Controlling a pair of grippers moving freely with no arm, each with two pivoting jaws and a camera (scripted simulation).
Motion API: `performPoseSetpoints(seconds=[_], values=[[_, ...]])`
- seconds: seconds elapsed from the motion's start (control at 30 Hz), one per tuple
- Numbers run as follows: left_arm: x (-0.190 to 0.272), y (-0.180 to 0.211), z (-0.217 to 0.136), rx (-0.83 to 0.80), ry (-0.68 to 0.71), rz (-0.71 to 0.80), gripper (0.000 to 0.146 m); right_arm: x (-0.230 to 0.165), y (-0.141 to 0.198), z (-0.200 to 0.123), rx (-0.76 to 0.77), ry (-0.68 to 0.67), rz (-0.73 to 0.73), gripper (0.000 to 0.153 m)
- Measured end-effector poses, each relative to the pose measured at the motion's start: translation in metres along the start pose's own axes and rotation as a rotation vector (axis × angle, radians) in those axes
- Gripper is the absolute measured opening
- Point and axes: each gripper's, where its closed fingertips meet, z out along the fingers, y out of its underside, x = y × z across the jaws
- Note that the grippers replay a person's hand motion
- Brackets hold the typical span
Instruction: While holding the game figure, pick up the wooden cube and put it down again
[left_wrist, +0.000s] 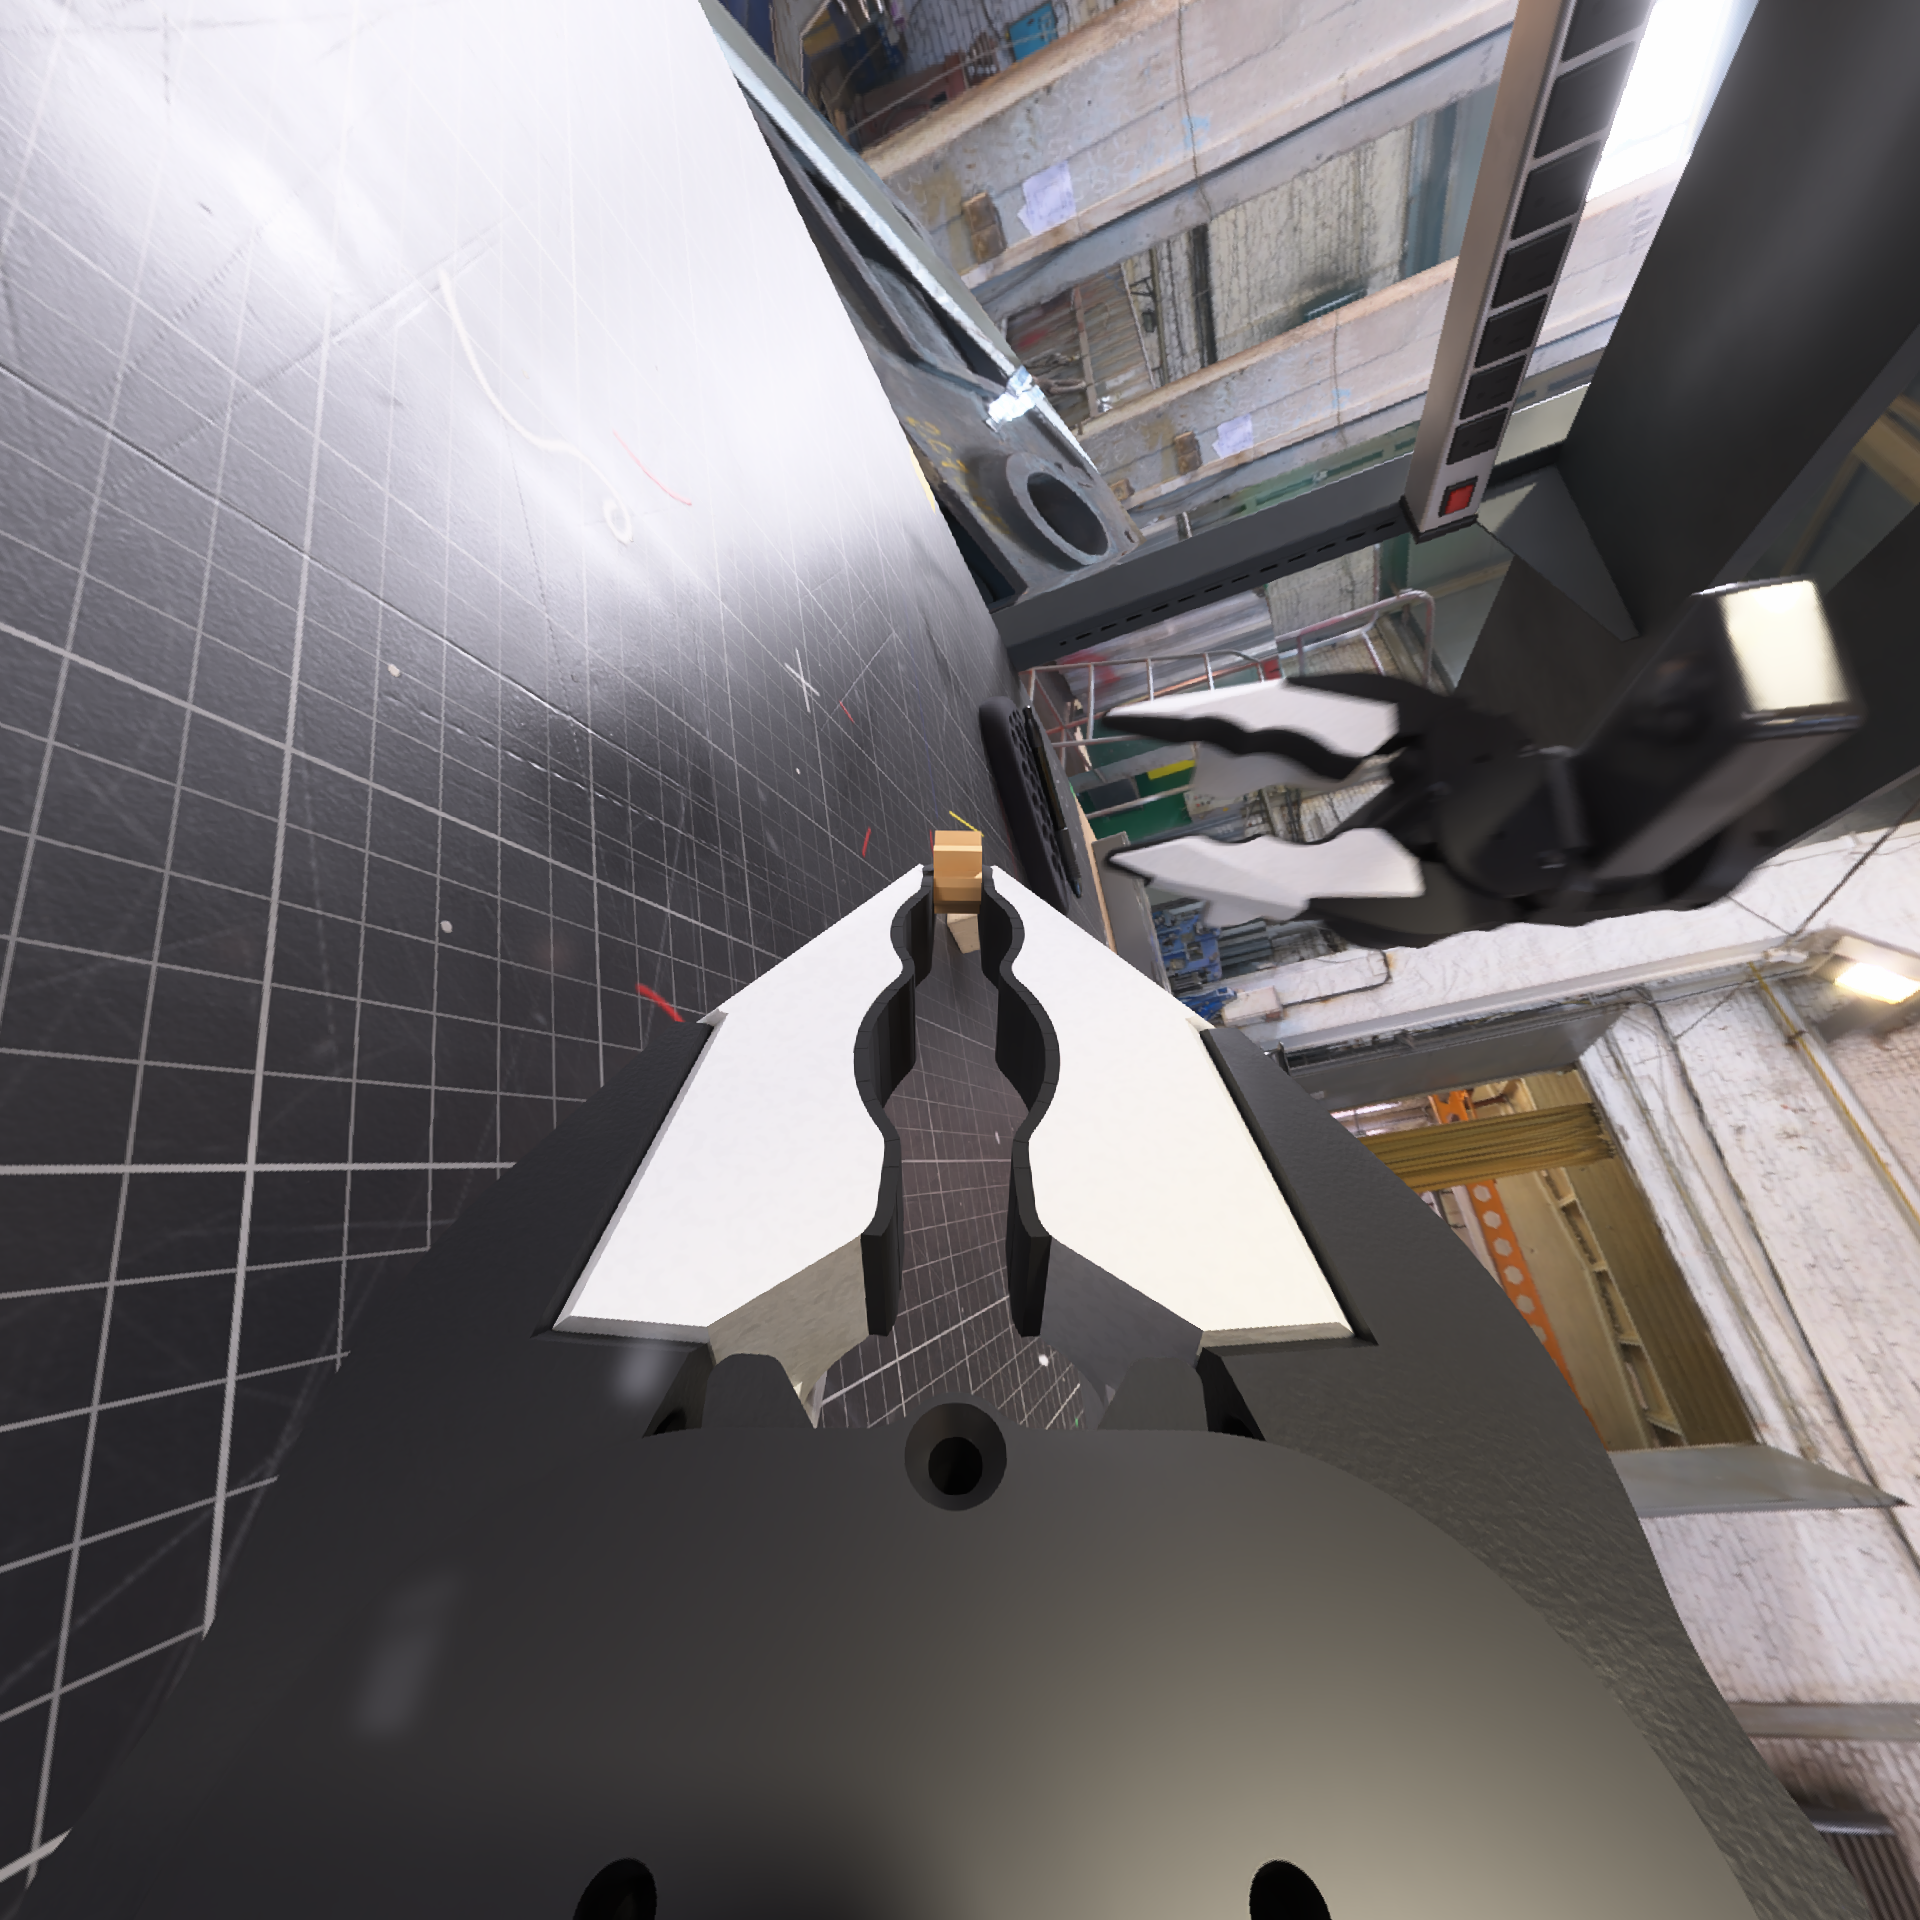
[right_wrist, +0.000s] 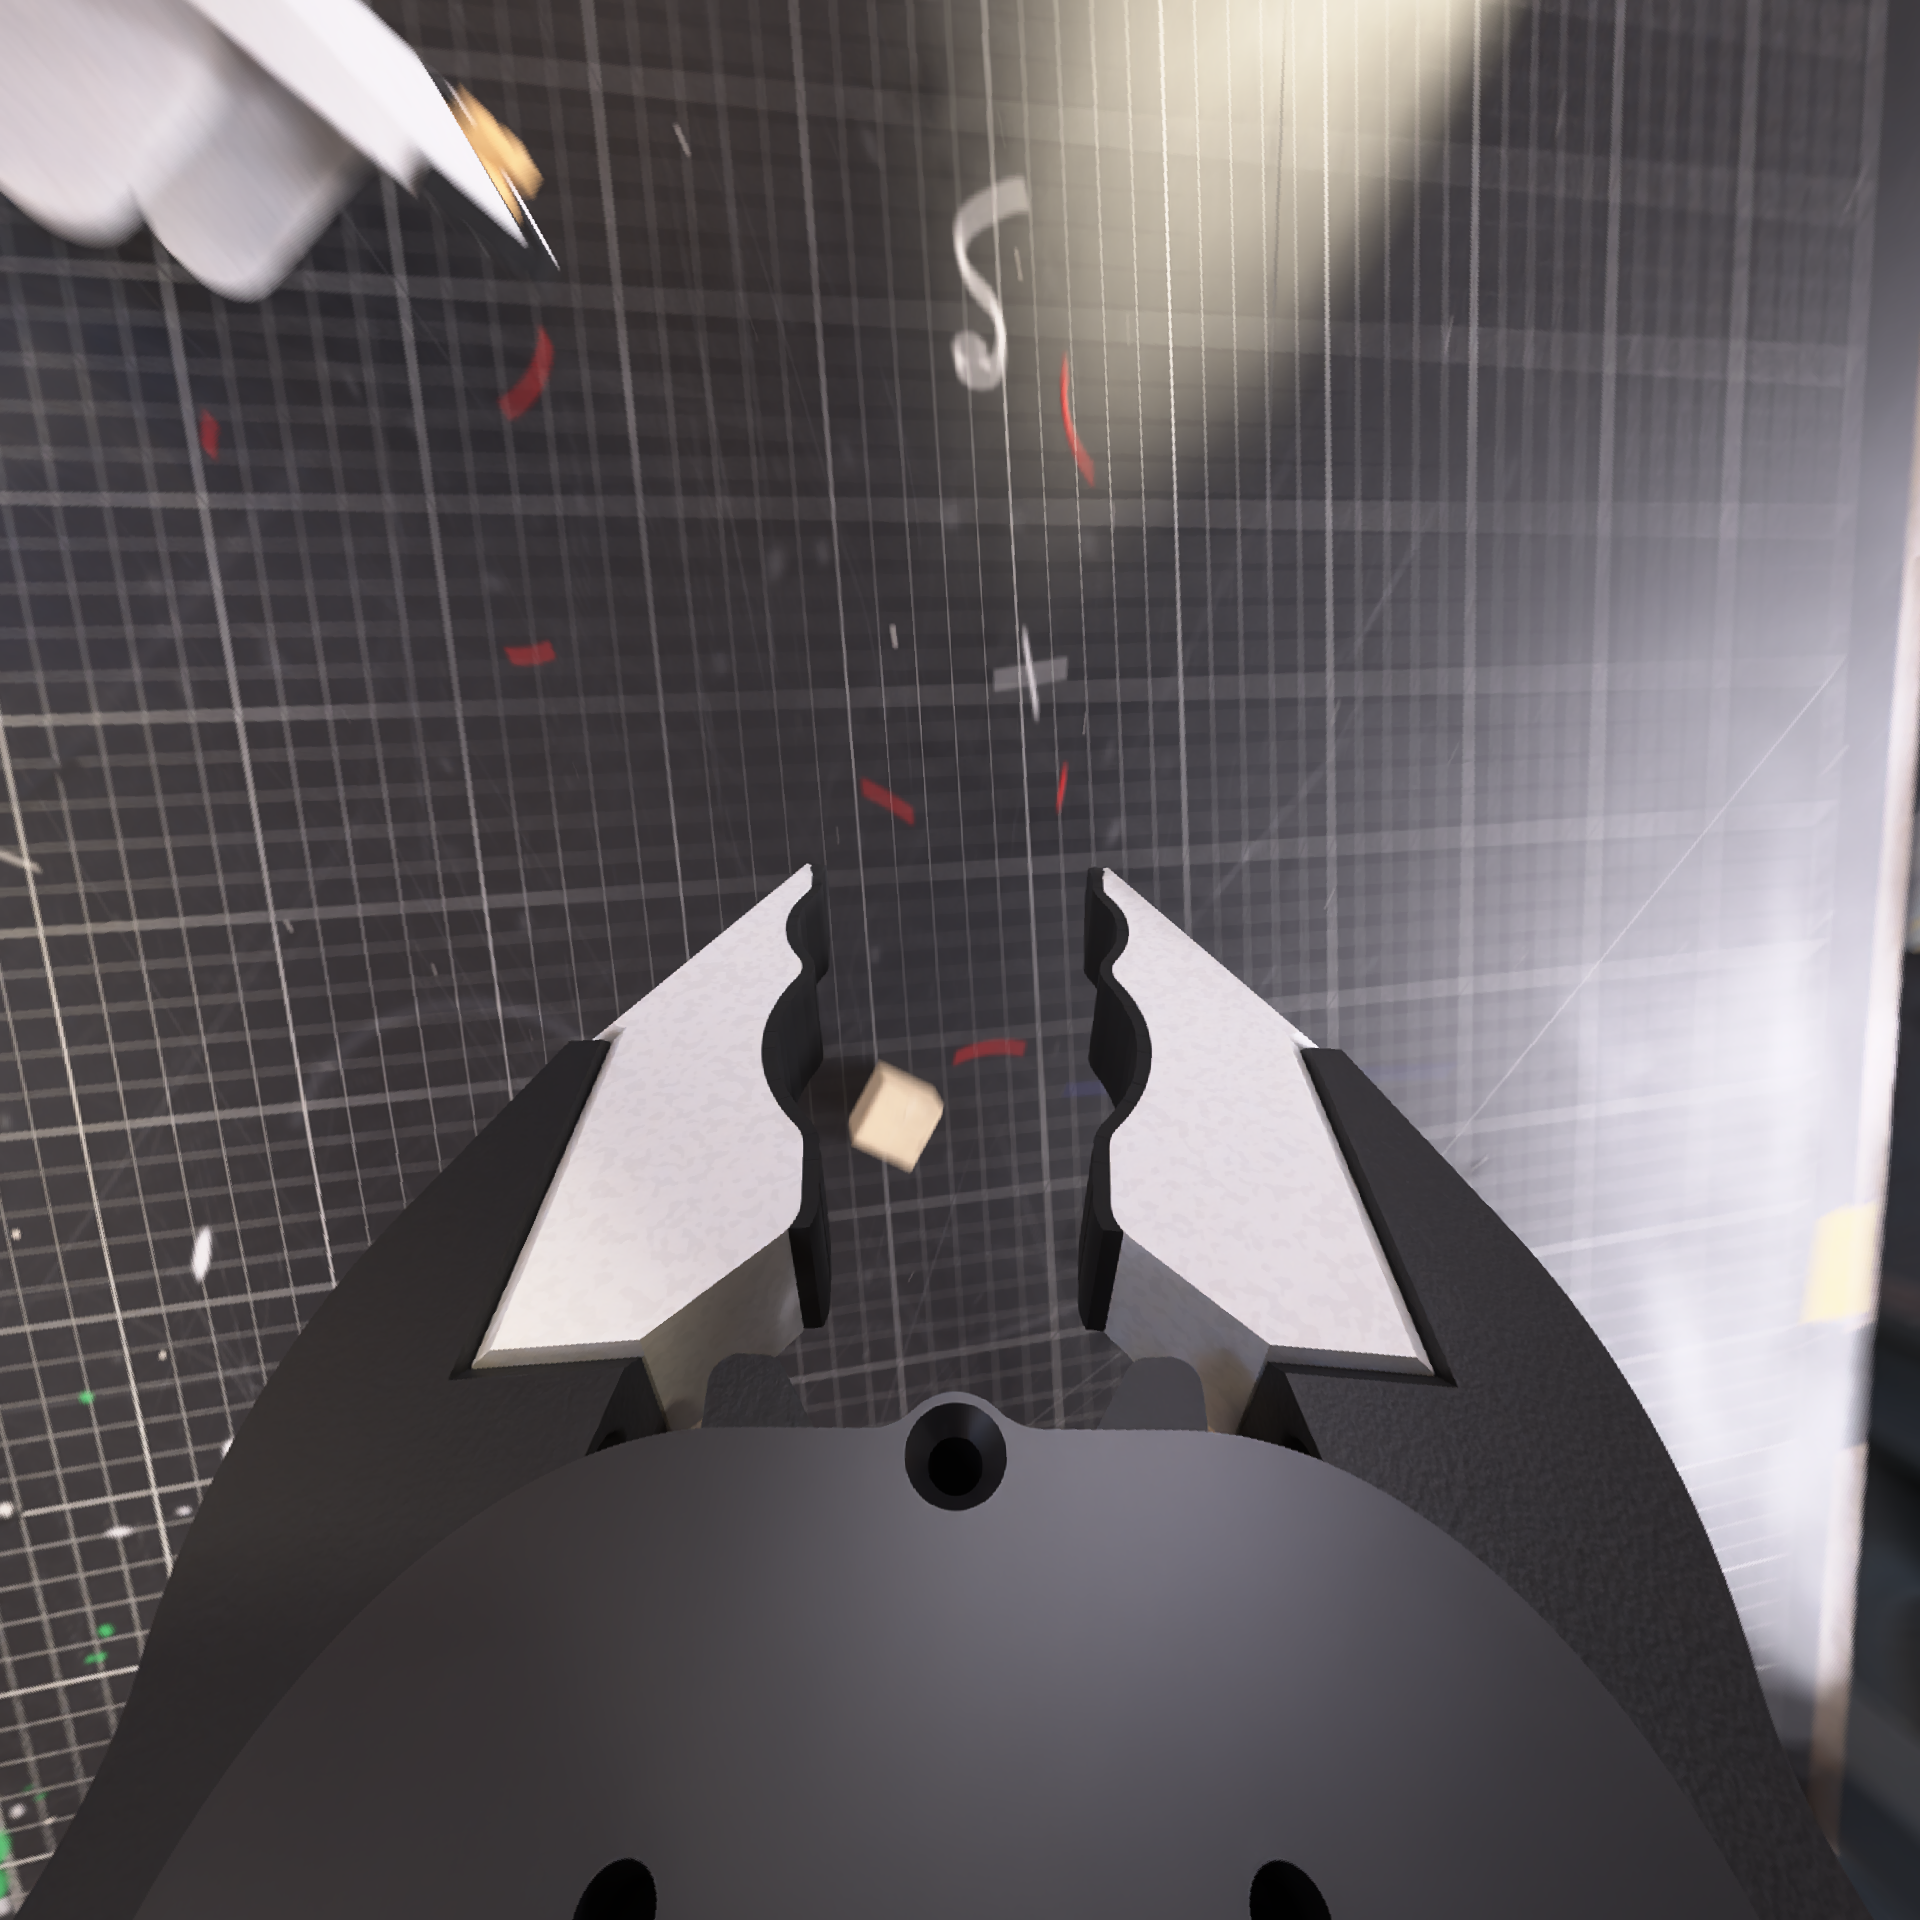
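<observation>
Left hand-held gripper (left_wrist: 956, 883) pinches tan game figure (left_wrist: 956, 860) at its tips. Right hand-held gripper (right_wrist: 948, 888) spread wide, empty, over pale wooden cube (right_wrist: 896, 1114) on gridded dark bench (right_wrist: 416, 727). Bench marks unreadable.

Left gripper (left_wrist: 958, 883): jaws drawn close, clamped at the tips on a small tan piece. Right gripper (right_wrist: 951, 883): jaws spread apart, nothing gripped between them.
</observation>
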Motion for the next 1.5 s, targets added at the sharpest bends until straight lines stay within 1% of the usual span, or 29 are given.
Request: performPoseSetpoints(seconds=[0.07,0.13,0.2,0.27,0.3,0.37,0.43,0.53,0.57,0.63,0.67,0.77,0.87,0.97,1.1,1.17,1.2,1.27,1.3,1.33,1.37,1.5], values=[[0.000,0.000,0.000,-0.005,0.009,-0.010,0.007,0.003,0.039,0.007,-0.005,-0.031,0.134,0.056],[0.001,0.001,0.002,-0.011,0.014,-0.010,0.007,-0.004,0.064,0.014,0.045,-0.101,0.309,0.068],[0.002,0.001,0.003,-0.013,0.018,-0.006,0.007,-0.009,0.071,0.013,0.197,-0.126,0.446,0.072],[0.001,0.001,0.003,-0.012,0.014,-0.004,0.007,-0.009,0.077,0.012,0.323,-0.048,0.525,0.070],[0.001,0.001,0.004,-0.014,0.013,-0.006,0.007,-0.010,0.080,0.014,0.348,-0.009,0.535,0.069],[0.000,0.001,0.004,-0.018,0.013,-0.019,0.007,-0.014,0.084,0.018,0.341,0.049,0.529,0.069],[0.000,0.001,0.004,-0.019,0.020,-0.038,0.007,-0.018,0.086,0.023,0.296,0.091,0.498,0.069],[0.000,-0.002,0.003,-0.008,0.034,-0.068,0.007,-0.014,0.093,0.033,0.209,0.203,0.440,0.069],[0.000,-0.002,0.003,-0.005,0.037,-0.075,0.007,-0.013,0.092,0.034,0.224,0.218,0.439,0.063],[0.000,-0.004,0.003,-0.005,0.039,-0.082,0.007,-0.014,0.092,0.036,0.251,0.224,0.446,0.030],[0.002,-0.006,0.003,-0.005,0.037,-0.076,0.007,-0.014,0.092,0.036,0.253,0.224,0.446,0.020],[0.007,-0.021,0.007,-0.007,0.016,-0.020,0.007,-0.011,0.087,0.027,0.272,0.230,0.406,0.020],[0.009,-0.046,0.021,-0.021,-0.023,0.051,0.007,-0.008,0.072,0.004,0.314,0.206,0.387,0.020],[0.012,-0.074,0.046,-0.044,-0.031,0.094,0.007,0.001,0.050,-0.028,0.323,0.198,0.342,0.020],[0.013,-0.102,0.081,-0.057,0.030,0.098,0.007,0.014,0.017,-0.065,0.294,0.158,0.252,0.020],[0.010,-0.107,0.094,-0.076,0.057,0.080,0.007,0.023,0.000,-0.077,0.264,0.169,0.141,0.020],[0.006,-0.108,0.098,-0.079,0.064,0.080,0.007,0.031,-0.005,-0.080,0.238,0.204,0.087,0.020],[0.000,-0.108,0.104,-0.076,0.066,0.065,0.007,0.046,-0.015,-0.081,0.195,0.283,0.001,0.020],[0.000,-0.107,0.105,-0.081,0.085,0.044,0.007,0.047,-0.018,-0.079,0.175,0.284,-0.055,0.020],[0.000,-0.105,0.105,-0.096,0.106,0.023,0.007,0.048,-0.020,-0.077,0.144,0.278,-0.135,0.020],[0.001,-0.103,0.105,-0.111,0.114,0.009,0.007,0.051,-0.020,-0.075,0.107,0.303,-0.217,0.020],[0.008,-0.093,0.098,-0.168,0.141,-0.002,0.007,0.057,-0.018,-0.075,-0.054,0.468,-0.525,0.020]])
